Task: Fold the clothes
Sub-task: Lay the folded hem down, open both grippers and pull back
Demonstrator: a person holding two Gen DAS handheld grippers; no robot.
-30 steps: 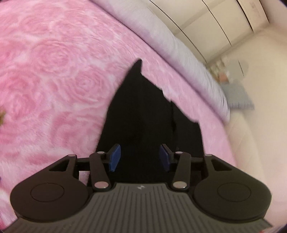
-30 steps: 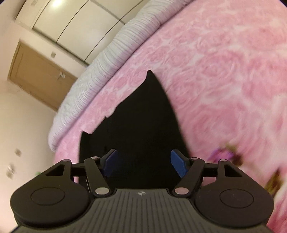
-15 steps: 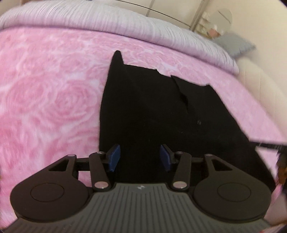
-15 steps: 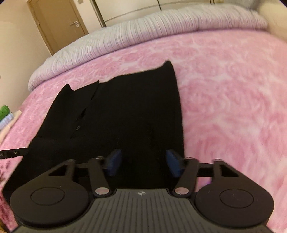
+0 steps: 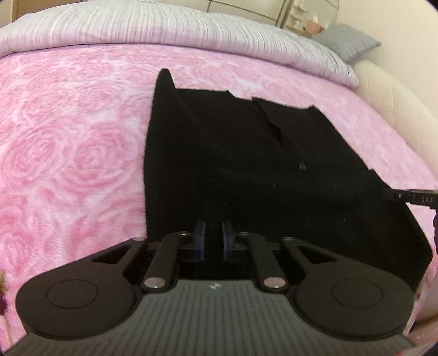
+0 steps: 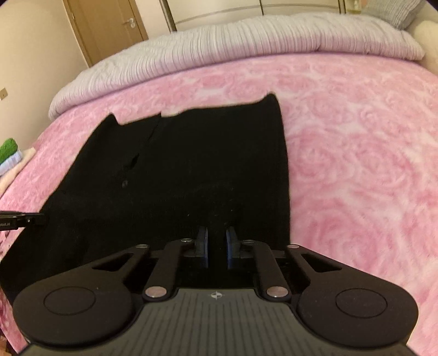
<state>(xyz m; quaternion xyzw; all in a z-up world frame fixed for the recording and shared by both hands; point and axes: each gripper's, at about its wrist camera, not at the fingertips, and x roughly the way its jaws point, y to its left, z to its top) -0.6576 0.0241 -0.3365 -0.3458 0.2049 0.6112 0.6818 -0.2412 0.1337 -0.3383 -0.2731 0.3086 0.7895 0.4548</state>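
**Both grippers pinched on near hem of one black garment**

Left gripper [image 5: 213, 238]: the two blue pads stand close together, a narrow fold of black cloth bunched between them. Jaws drawn in onto the near edge of the black garment [image 5: 246, 153], towards its left side.

Right gripper [image 6: 217, 243]: same picture. Two blue pads nearly together, a ridge of black cloth rising between them. Grip sits on the near edge, towards the garment's right side. In the left wrist view, the right gripper's tip pokes in at the right margin.

Count: one garment, two grippers, two pads each. The garment lies spread flat, running from the jaws away to the far side, with a pointed corner at each far end and a slit or opening near the middle of the far edge. One small button-like speck shows on it.

Beneath: one pink rose-patterned blanket [image 5: 68, 137]. Beyond it, one pale ribbed duvet [image 6: 219, 46] along the far side. One grey cushion [image 5: 347, 41] far right. One brown door [image 6: 109, 24] far left. A small stack of folded items [image 6: 11, 156], green on top, sits at the left edge. No containers in sight.
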